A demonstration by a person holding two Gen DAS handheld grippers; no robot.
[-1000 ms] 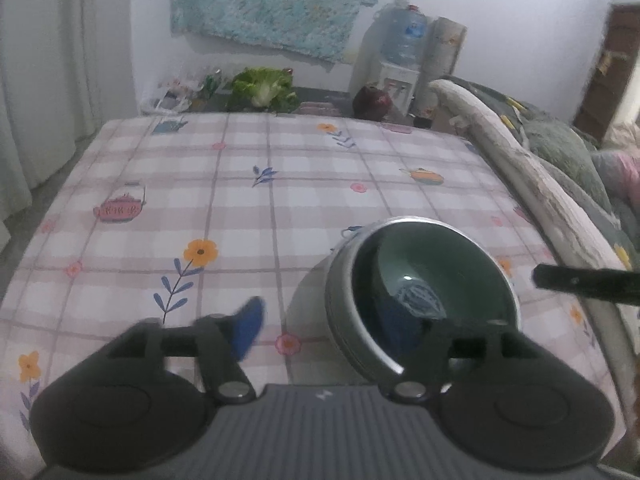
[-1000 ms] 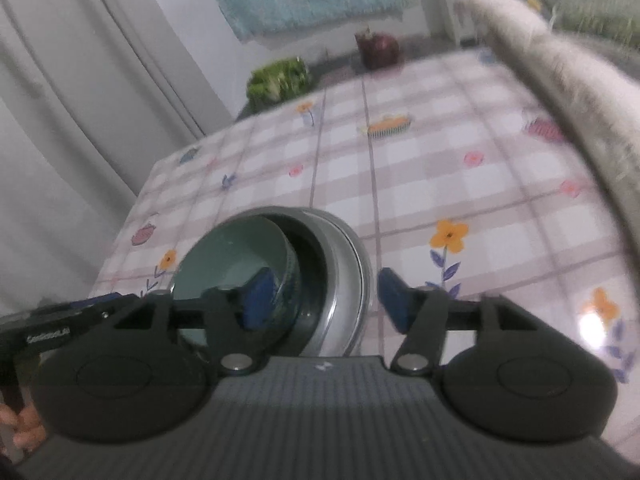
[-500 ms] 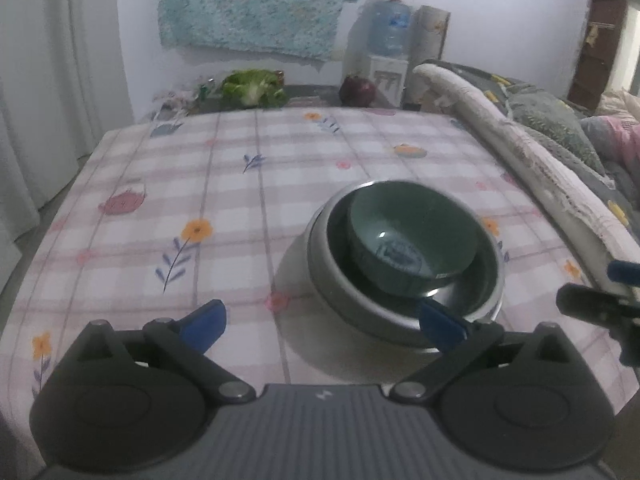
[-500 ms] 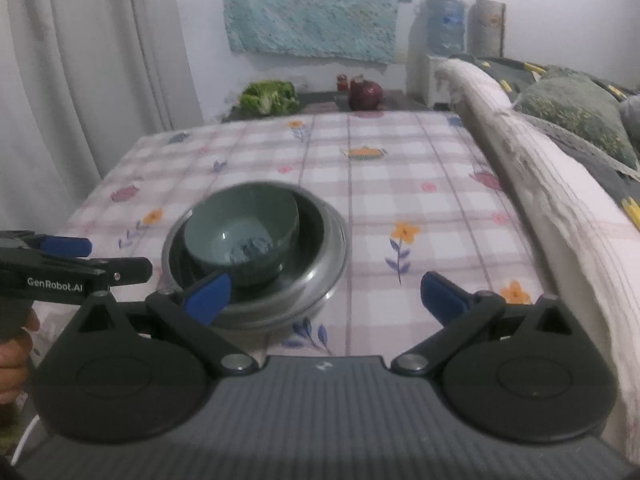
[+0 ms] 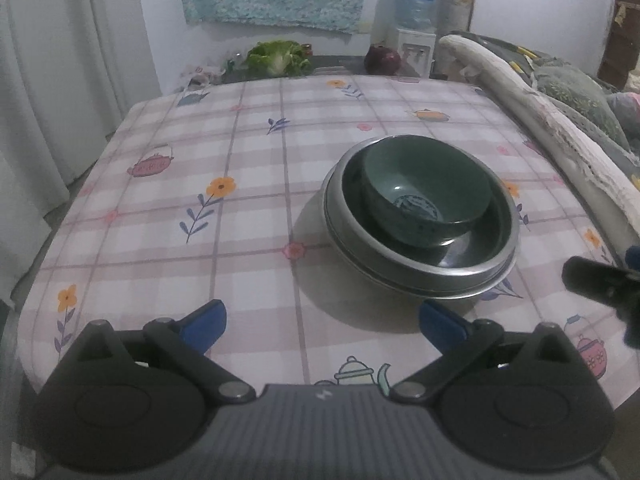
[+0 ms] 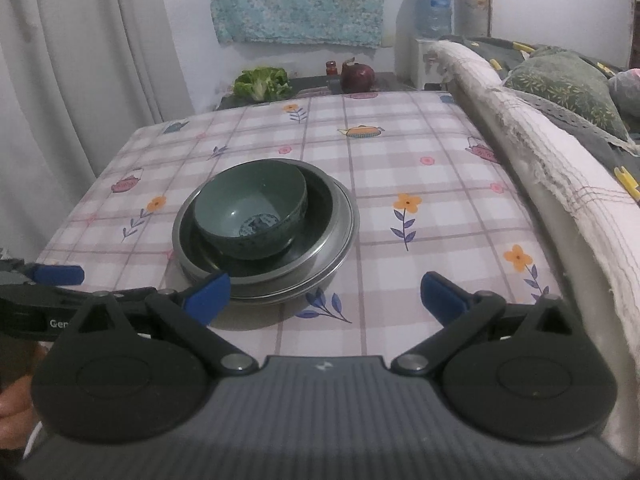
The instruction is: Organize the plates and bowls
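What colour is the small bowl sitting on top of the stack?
Dull green, with a blue-and-white motif at the bottom; the small bowl shows best in the right wrist view.

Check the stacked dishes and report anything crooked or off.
The green bowl sits off-centre in the steel dishes, pushed toward the far-left rim and slightly tilted. Nothing looks spilled or broken.

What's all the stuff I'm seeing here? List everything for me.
Green bowl: one, dark green, nested in the dishes.
Black dish: one, under the bowl.
Metal plates: silver, stacked at the bottom; count unclear.
Tablecloth: one, pink plaid with flowers and teapots.
Leafy greens: one bunch, beyond the table.
Red round object: one, beside the greens.
Water jug: one, blue, far right.
Left gripper: open, empty.
Right gripper: open, empty.
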